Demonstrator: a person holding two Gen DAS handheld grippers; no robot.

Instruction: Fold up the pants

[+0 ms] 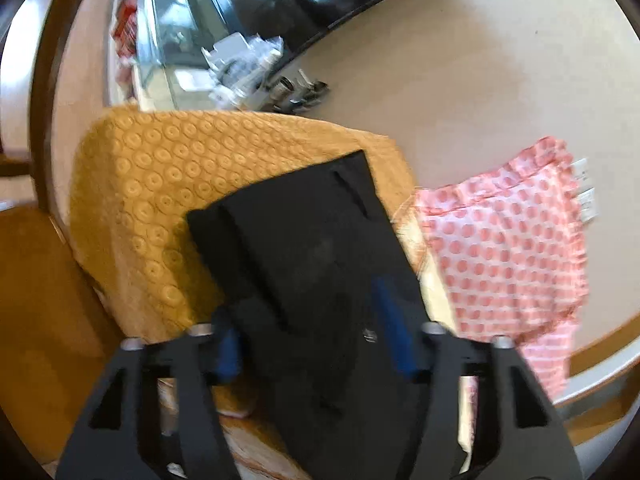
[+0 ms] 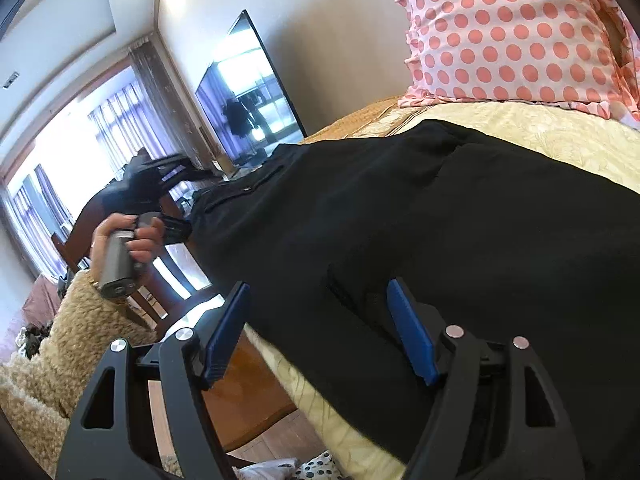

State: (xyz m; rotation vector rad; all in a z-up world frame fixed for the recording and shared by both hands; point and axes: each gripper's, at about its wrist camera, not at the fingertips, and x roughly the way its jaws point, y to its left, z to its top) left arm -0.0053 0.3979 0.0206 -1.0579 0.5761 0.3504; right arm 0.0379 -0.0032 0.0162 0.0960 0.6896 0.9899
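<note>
A bed with a pale yellow patterned cover [image 2: 540, 136] stood beside a beige wall, a wall-mounted dark television screen [image 2: 248, 92] beyond; black fabric pants [image 2: 400, 208] lay spread across the cover, below a pink polka-dot frilled pillow [image 2: 500, 32]; the left gripper [image 1: 312, 340] had fingers apart, straddling the pants; the right gripper [image 2: 320, 328] likewise stood parted at the pants' near edge.

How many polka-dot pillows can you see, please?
1: the pink polka-dot pillow lies on the bed beyond the black pants; others may be hidden.
</note>
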